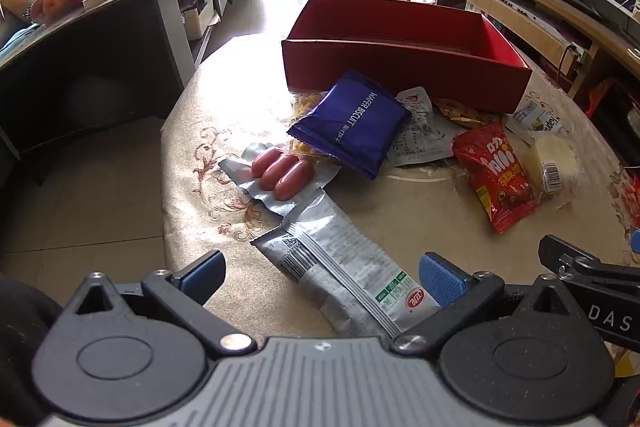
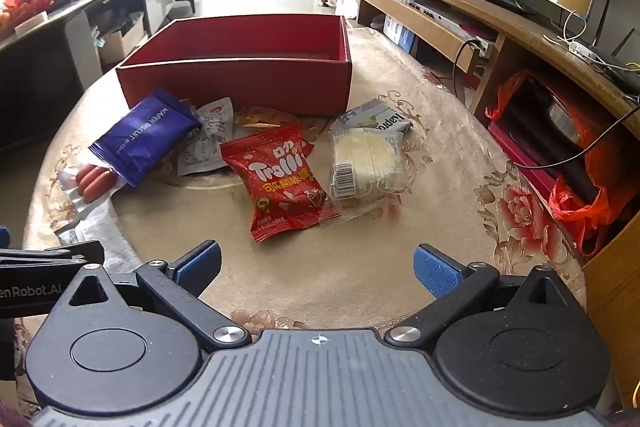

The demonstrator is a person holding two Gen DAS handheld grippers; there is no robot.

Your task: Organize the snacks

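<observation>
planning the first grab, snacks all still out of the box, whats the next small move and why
Probably lower the left tongs onto the silver packet: they are open, the packet already lies between the fingers, nothing overlaps that end, and the red box looks empty. The right tongs are open over bare table.

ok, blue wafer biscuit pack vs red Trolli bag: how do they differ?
The blue wafer biscuit pack is flat and square-edged; the red Trolli bag is puffy and crinkled. The wafer pack overlaps the sausage pack and leans on other wrappers; the Trolli bag lies mostly on bare tablecloth. The wafer pack lies nearer the red box, to the left; the Trolli bag lies mid-table. Both are sealed, outside the box, ungripped.
</observation>
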